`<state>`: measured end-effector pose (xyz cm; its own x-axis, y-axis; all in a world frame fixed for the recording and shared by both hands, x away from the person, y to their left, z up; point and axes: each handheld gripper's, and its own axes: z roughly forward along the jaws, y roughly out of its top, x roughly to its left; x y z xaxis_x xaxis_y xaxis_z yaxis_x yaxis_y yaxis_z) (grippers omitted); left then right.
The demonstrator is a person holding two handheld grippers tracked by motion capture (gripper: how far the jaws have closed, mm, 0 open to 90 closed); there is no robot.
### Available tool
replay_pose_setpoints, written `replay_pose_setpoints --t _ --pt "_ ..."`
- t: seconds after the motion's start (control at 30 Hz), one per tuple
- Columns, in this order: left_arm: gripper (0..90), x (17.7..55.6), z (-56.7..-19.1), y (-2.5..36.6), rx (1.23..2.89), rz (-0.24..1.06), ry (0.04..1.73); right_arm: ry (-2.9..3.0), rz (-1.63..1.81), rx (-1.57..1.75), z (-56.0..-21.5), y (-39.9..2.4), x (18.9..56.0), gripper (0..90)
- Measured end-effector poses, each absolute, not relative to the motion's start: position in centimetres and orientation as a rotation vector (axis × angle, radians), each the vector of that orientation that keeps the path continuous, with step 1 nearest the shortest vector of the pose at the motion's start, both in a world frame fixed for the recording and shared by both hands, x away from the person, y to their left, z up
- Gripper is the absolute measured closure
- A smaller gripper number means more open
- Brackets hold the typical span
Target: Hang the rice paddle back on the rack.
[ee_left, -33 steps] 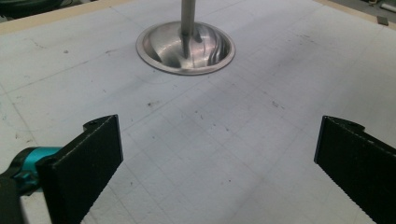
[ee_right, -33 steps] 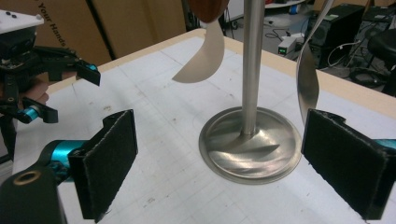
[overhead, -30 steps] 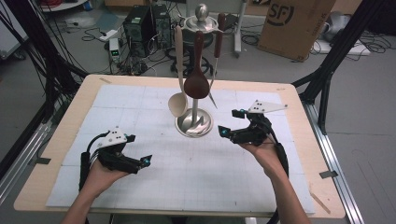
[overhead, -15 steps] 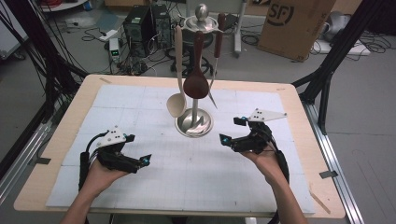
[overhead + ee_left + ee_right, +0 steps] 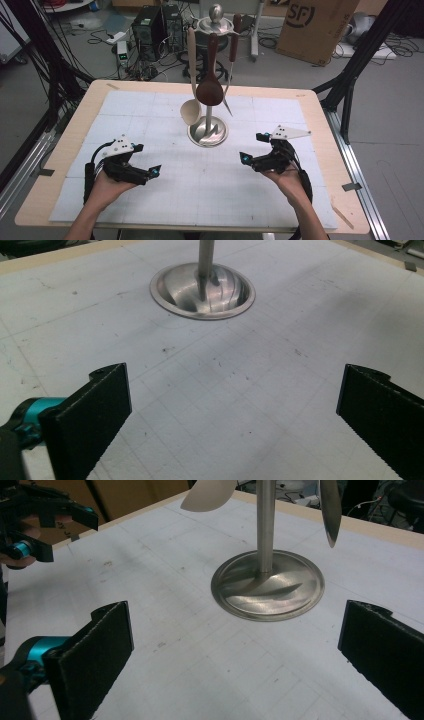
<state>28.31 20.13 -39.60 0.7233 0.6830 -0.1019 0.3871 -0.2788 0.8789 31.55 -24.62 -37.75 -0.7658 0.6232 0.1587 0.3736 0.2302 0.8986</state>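
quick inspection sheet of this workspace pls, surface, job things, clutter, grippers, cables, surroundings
surface: white gridded mat on a wooden table, faint smudges.
job's things: steel utensil stand mid-mat; pale spoon, dark wooden spoon and a slim utensil hang from it.
clutter: nothing seen on the mat.
grippers: left hand-held gripper open, empty; right hand-held gripper open, empty, jaws just been opening.
cables: black lead trails from the left one.
surroundings: cardboard box, computer tower, floor wiring.
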Motion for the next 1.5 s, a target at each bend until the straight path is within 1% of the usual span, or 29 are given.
replay_pose_setpoints --t 1.5 --pt "1.6 28.3 -40.0 20.8 1.903 0.337 0.839 2.205 1.495 1.071 -40.3 -29.6 27.8 0.4"
